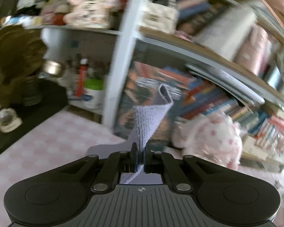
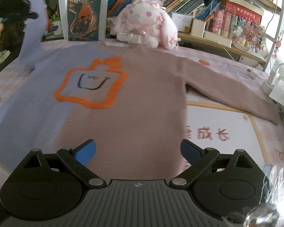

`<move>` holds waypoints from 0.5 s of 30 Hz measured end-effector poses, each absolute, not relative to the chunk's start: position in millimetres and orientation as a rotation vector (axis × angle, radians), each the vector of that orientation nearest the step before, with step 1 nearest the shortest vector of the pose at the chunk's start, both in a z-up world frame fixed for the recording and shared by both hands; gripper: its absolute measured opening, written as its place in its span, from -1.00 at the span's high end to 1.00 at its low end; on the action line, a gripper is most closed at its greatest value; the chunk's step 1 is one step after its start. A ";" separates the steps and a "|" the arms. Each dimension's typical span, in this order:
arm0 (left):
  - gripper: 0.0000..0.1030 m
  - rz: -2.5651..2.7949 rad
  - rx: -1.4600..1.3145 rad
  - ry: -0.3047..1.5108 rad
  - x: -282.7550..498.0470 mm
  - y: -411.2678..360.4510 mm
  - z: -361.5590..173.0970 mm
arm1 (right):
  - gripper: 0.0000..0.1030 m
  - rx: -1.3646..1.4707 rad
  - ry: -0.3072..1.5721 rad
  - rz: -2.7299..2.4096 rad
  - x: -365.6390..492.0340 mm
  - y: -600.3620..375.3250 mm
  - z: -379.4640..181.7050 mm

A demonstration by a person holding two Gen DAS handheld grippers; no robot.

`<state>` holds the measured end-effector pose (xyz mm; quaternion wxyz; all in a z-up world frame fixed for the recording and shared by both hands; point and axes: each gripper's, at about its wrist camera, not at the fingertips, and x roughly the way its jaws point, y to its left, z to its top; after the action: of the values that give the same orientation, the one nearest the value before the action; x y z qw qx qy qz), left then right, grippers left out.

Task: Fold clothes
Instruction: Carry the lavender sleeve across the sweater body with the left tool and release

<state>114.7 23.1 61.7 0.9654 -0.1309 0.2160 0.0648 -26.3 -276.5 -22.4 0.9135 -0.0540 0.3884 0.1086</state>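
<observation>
One sweater (image 2: 134, 98), lavender and tan, flat on the desk (image 2: 227, 121); right sleeve (image 2: 236, 94) spread out. Left tool (image 1: 140, 151) clamps the lavender cuff (image 1: 149, 117), raised. Right tool (image 2: 138, 149) wide apart over the hem. One plush (image 2: 145, 26) at the collar edge.

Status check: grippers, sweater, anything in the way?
Left gripper shut on lavender sleeve, lifted. Right gripper open over sweater, flat on bed. Plush toy at collar end, touching or apart unclear.

My left gripper (image 1: 140, 157): black linkage arms, silver pivot screws, ribbed grey base with crosshair mark. My right gripper (image 2: 138, 151): identical, blue finger pads (image 2: 86, 151).
</observation>
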 end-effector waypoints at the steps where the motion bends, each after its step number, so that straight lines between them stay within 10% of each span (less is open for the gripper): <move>1: 0.94 0.125 -0.250 0.443 118.7 10.7 60.5 | -0.87 -0.106 0.800 0.236 -24.7 -284.4 -22.6; 15: 0.94 0.094 -0.136 0.537 155.3 -101.3 32.8 | -0.87 -0.093 0.816 0.308 -23.5 -348.0 -27.3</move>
<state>155.3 -101.3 32.8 0.9608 -0.0669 0.2652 0.0462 -23.5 -348.0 -27.3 0.9053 -0.0452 0.3952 0.1490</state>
